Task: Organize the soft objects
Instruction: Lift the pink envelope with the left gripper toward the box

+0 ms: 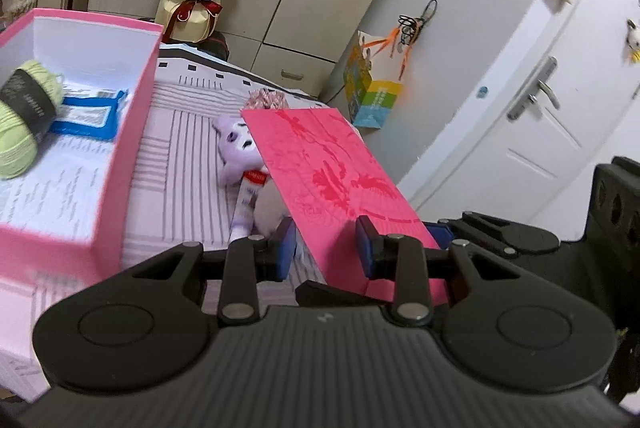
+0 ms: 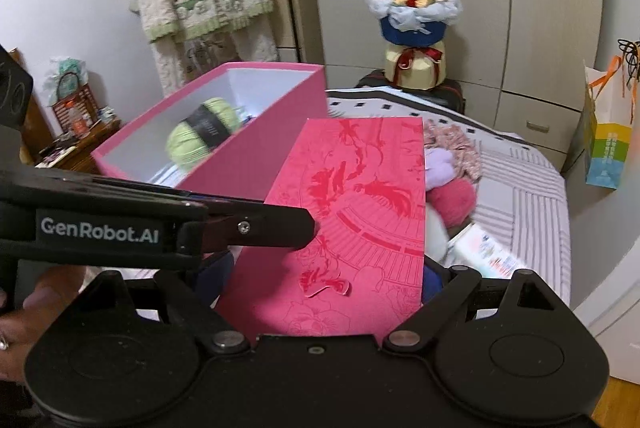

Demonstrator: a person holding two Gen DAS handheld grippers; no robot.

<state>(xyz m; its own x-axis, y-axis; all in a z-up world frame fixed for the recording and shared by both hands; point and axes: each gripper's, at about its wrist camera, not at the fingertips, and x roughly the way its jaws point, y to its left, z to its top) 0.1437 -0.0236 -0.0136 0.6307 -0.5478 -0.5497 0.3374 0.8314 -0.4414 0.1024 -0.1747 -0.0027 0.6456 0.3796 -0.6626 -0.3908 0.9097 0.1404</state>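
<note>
— Where was the lid [image 2: 356,212]?

— Up off the striped bed [image 1: 188,132], tilted, just beside the open pink box [image 1: 132,132] with green yarn [image 2: 204,138] inside. The right gripper [image 2: 320,280] spanned its width, jaws wide, holding it.

— And the left gripper [image 1: 326,248]?

— Narrow, pinching the lid's side edge. A purple plush toy [image 1: 238,156] lay on the bed behind it.

Matt embossed pink lid [image 2: 352,212], fuzzy green yarn [image 2: 204,136]

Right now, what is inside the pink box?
In the pink box: a green yarn skein, a blue-edged packet and printed paper. The near wall hides the rest.
</note>
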